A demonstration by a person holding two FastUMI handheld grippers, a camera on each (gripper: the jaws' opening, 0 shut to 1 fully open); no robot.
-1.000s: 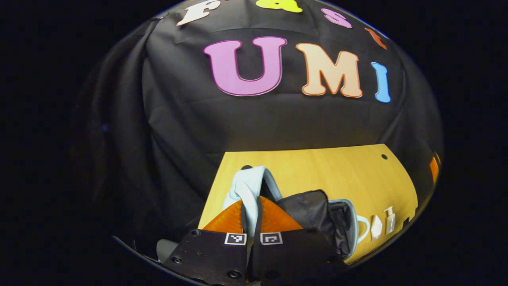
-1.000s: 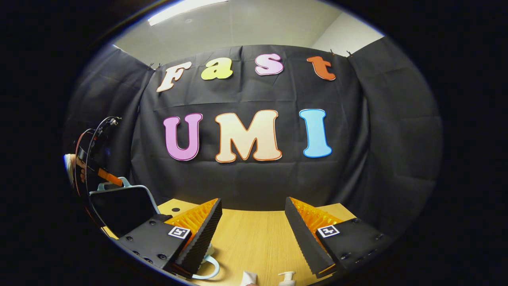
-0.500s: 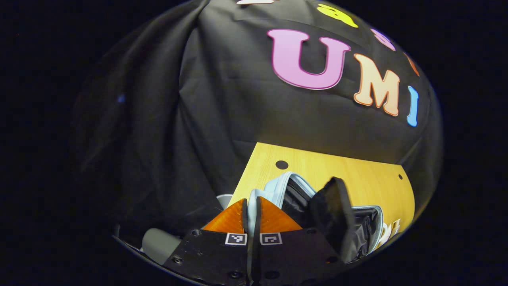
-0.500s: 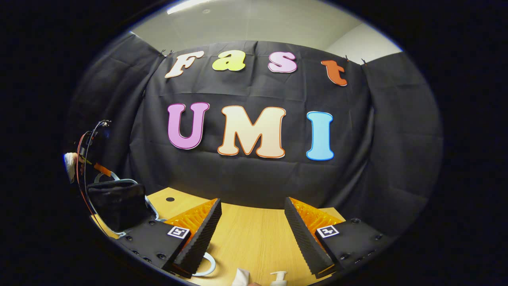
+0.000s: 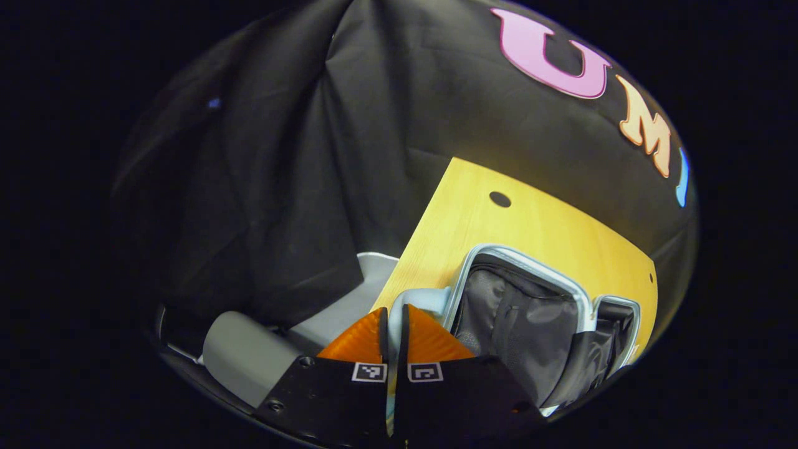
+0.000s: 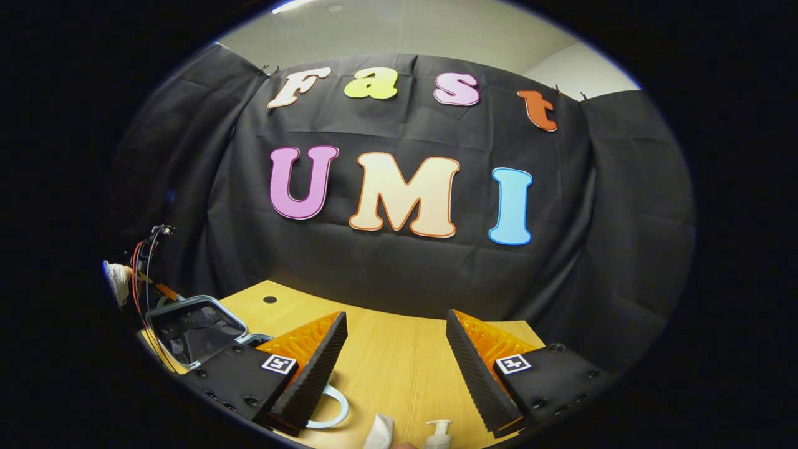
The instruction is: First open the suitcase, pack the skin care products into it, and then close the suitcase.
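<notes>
The light-blue suitcase lies open on the wooden table, its dark lining facing up. My left gripper is shut on the pale blue handle at the lid's edge, near the table's left side. In the right gripper view the open suitcase sits at the far left, with the left gripper and a hand behind it. My right gripper stands open above the table, nothing between its fingers. Below it stand a white pump bottle and a white tube.
A pale blue loop handle lies on the table by my right gripper's left finger. The table has a round hole near its back corner. Grey rounded parts lie beyond the table's left edge. Black cloth walls close the back.
The lid, held by its handle in my left gripper, has swung from upright down to lie open on the table. My right gripper has barely moved.
</notes>
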